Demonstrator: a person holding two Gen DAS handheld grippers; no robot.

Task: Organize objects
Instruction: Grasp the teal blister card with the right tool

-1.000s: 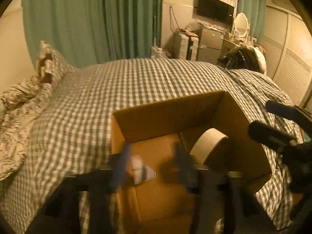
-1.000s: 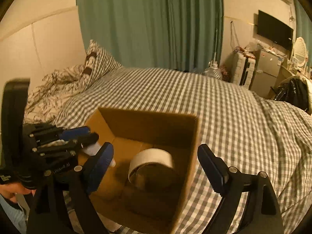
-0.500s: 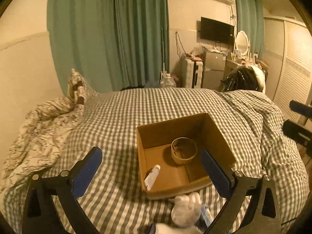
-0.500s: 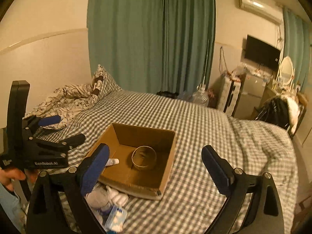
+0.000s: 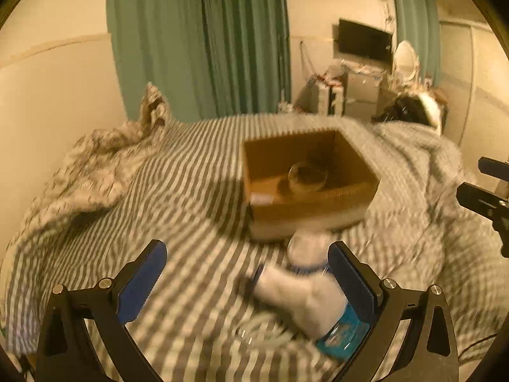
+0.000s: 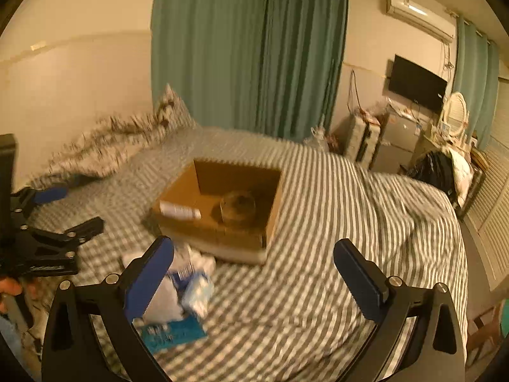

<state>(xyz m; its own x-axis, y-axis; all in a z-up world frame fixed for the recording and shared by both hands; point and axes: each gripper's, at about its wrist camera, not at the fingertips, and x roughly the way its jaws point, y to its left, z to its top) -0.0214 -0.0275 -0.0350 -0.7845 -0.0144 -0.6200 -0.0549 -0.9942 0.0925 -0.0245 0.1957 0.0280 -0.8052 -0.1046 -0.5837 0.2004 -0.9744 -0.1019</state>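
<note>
Two grippers hang spread wide and empty over the checked bed point(image 6: 318, 286). Just before the left gripper point(image 5: 246, 278) lies a blurred white soft toy point(image 5: 299, 289) on a blue packet point(image 5: 345, 339), near the cardboard box point(image 5: 305, 219) holding a tape roll point(image 6: 237, 207) and tube point(image 6: 179, 211). The right gripper point(image 6: 254, 273) hovers alongside (toy by its left finger). Both have drawn back from the box since half a second ago.

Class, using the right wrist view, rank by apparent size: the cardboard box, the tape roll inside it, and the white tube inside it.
1. cardboard box
2. tape roll
3. white tube
The blur leaves the last two close.
</note>
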